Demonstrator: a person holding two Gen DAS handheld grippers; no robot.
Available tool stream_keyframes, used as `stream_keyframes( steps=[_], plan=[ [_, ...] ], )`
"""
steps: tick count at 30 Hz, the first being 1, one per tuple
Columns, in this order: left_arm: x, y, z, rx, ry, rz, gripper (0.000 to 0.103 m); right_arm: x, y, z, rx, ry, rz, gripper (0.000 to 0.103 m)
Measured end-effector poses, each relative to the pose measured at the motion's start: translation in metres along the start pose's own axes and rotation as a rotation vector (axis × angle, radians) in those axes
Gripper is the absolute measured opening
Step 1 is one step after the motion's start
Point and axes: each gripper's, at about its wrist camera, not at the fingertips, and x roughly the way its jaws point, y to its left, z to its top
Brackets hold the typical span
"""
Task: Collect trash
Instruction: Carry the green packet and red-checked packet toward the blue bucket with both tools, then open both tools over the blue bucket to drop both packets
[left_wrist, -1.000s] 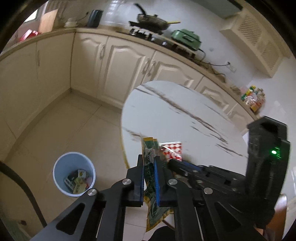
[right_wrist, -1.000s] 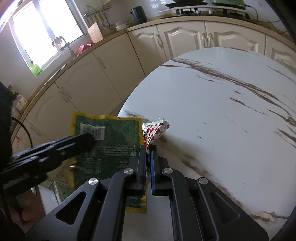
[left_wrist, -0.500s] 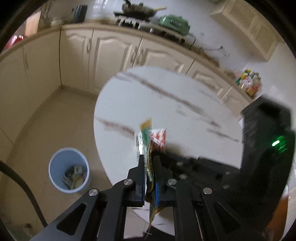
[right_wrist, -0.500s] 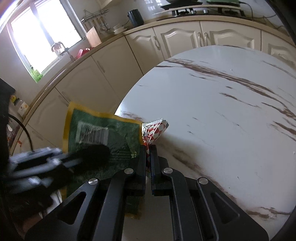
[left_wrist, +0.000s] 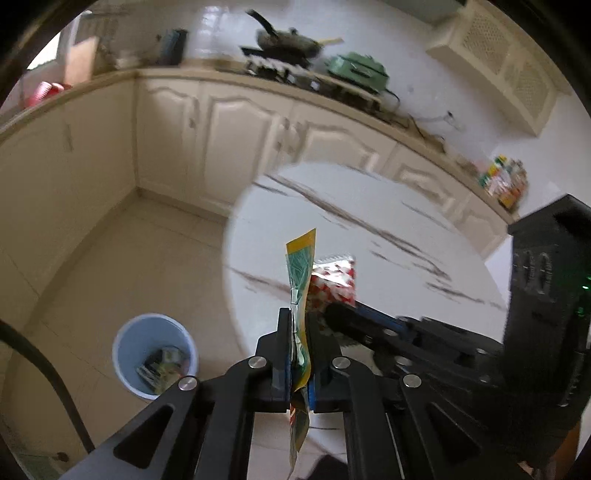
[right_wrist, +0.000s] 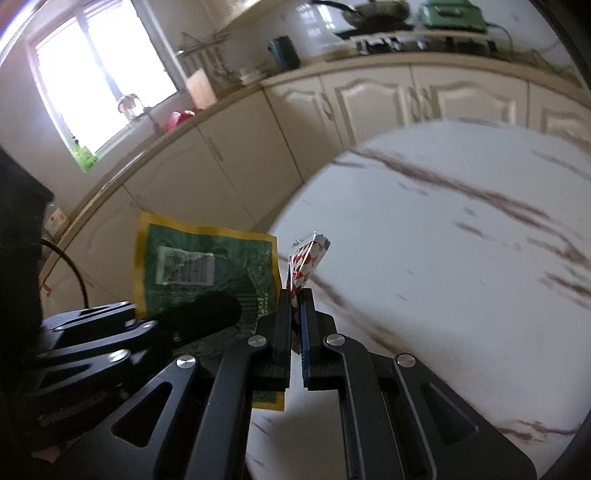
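Observation:
My left gripper (left_wrist: 299, 317) is shut on a green and yellow snack wrapper (left_wrist: 301, 273), held edge-on above the table edge; its flat face shows in the right wrist view (right_wrist: 207, 269). My right gripper (right_wrist: 295, 299) is shut on a red and white checked wrapper (right_wrist: 308, 258), which also shows in the left wrist view (left_wrist: 334, 280). Both grippers are side by side over the near edge of the round white marble table (left_wrist: 369, 206). A light blue bin (left_wrist: 155, 354) with some trash in it stands on the floor, down and to the left of the left gripper.
Cream kitchen cabinets (left_wrist: 229, 140) run along the far wall, with a stove, a pan (left_wrist: 288, 40) and a green appliance (left_wrist: 356, 70) on the counter. A window (right_wrist: 99, 74) is at the left. A black cable (left_wrist: 48, 369) crosses the tiled floor.
Both grippers have lifted and tilted with their wrappers still held. The red and white wrapper is off the table now. The bin sits nearer the left gripper in view.

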Motion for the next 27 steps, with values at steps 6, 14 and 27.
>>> stream_keyframes(
  steps=[6, 14, 27],
  plan=[
    [-0.026, 0.073, 0.005, -0.101, -0.058, 0.087, 0.002, 0.024, 0.064, 0.022, -0.100, -0.009, 0.039, 0.005],
    [0.018, 0.171, -0.006, -0.242, 0.026, 0.200, 0.003, 0.129, 0.134, 0.019, -0.208, 0.111, 0.016, 0.005],
    [0.164, 0.275, -0.014, -0.350, 0.236, 0.241, 0.003, 0.311, 0.106, -0.010, -0.138, 0.340, -0.017, 0.008]
  ],
)
